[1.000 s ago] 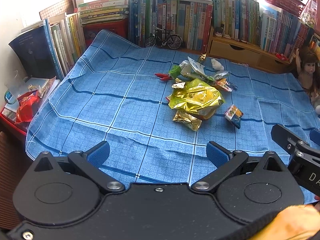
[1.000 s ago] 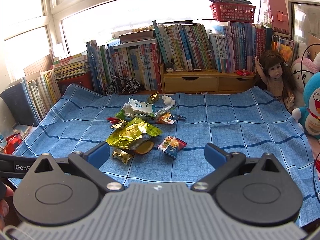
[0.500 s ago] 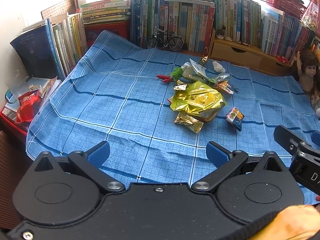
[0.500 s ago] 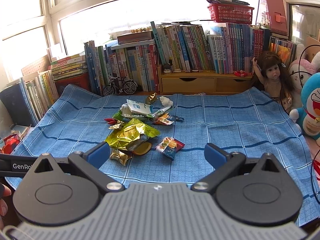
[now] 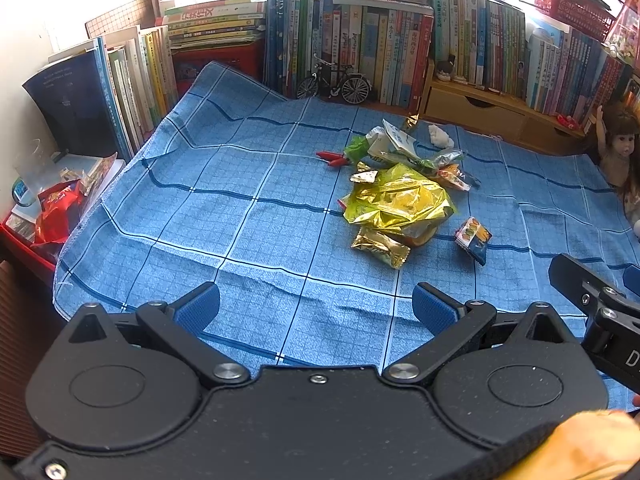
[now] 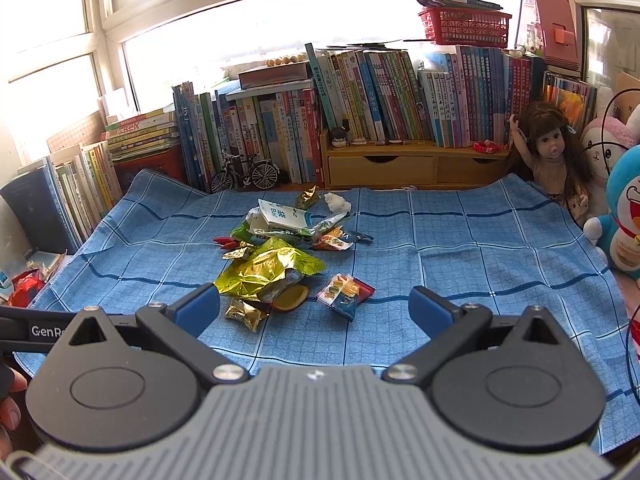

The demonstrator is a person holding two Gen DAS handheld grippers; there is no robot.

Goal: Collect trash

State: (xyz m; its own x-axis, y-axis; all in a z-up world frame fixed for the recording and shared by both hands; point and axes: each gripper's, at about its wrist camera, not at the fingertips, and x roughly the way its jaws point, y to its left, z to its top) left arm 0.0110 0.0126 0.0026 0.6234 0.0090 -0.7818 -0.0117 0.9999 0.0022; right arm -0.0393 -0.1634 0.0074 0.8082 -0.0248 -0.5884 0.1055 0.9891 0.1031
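Your left hand-held gripper point(image 5: 316, 306) and right hand-held gripper point(image 6: 314, 306) are both spread wide, holding nothing, short of the snack wrappers point(image 6: 276, 268) on the blue checked cloth point(image 6: 460, 248).

red bin point(image 5: 24, 240): cropped left | wrapper print point(image 6: 280, 213): illegible

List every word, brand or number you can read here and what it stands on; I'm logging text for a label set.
"GenR", cut off by the right claw's frame: on the left claw's black arm.
"D", cut off at the picture edge: on the right claw's black arm.
Book spines: print too small to read.
White packet: blue print too blurred to read.
Other snack wrappers: nothing legible.
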